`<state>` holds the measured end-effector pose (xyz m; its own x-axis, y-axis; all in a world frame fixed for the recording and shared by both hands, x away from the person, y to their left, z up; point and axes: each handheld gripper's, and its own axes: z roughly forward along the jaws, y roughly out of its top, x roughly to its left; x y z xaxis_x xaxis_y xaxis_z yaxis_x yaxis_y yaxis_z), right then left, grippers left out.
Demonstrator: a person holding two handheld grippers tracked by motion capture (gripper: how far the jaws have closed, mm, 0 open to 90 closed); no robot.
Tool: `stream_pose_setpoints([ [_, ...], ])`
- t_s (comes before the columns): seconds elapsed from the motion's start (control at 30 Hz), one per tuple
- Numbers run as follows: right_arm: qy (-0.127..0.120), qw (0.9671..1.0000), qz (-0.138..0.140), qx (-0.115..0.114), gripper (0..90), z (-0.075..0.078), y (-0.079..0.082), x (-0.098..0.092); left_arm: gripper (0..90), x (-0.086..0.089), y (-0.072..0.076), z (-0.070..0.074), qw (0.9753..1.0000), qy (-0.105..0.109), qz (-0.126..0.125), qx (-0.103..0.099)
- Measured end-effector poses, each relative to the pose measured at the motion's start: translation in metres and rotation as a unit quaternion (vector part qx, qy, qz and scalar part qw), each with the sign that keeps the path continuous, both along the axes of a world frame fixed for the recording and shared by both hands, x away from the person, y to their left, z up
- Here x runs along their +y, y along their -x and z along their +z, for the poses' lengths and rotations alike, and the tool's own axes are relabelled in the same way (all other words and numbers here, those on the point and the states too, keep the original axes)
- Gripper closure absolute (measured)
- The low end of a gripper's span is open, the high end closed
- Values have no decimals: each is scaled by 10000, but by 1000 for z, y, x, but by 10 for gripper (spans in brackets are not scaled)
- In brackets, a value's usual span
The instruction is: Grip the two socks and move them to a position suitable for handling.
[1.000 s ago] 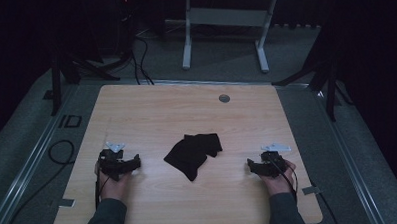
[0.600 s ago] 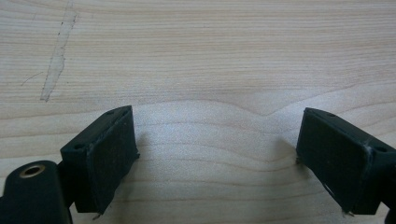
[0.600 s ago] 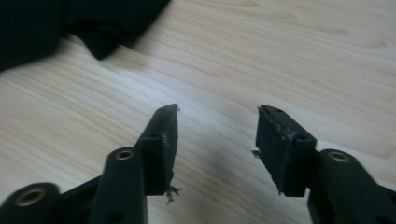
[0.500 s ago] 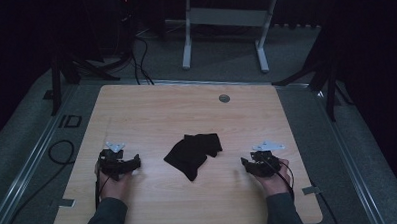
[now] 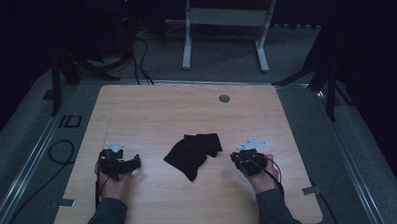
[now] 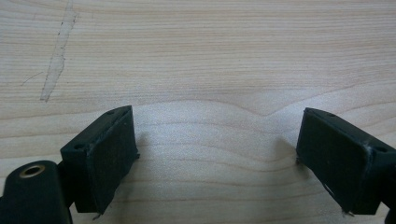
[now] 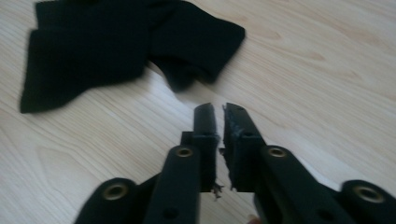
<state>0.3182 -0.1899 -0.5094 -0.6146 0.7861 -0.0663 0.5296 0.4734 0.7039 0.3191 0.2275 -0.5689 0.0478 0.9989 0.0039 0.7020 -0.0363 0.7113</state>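
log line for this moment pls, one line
left gripper: open, over bare table | right gripper: shut, empty, pointing at black cloth | cloth: crumpled mid-table, untouched

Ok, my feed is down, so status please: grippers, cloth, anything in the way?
Left gripper open, over bare wood. Right gripper shut, empty, short of the black cloth. Cloth crumpled mid-table, untouched. Nothing in the way.

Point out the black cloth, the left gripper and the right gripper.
black cloth (image 5: 192, 153), high view, middle of the crumpled fabric.
left gripper (image 5: 136, 163), high view, between its open tips.
right gripper (image 7: 219, 114), right gripper view, between its closed tips.
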Motion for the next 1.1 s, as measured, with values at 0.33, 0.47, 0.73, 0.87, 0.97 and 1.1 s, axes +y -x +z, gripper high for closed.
stream_pose_setpoints([
  [0.33,72,9990,425,-117,899,9,1,37,123,0,0,0,10000,-1,-1,3],
  [0.47,100,9981,607,-104,898,10,0,53,123,0,0,0,10000,-2,-1,3],
  [0.73,146,9962,854,-71,898,11,-7,84,123,0,0,0,10000,0,-3,8],
  [0.87,163,9950,981,-67,887,13,-10,99,123,0,0,0,10000,8,1,4],
  [0.97,191,9941,1069,-38,860,13,-12,110,123,0,0,0,10000,8,2,3],
  [1.1,233,9924,1210,38,785,9,-13,123,123,0,0,0,10000,8,1,3],
])
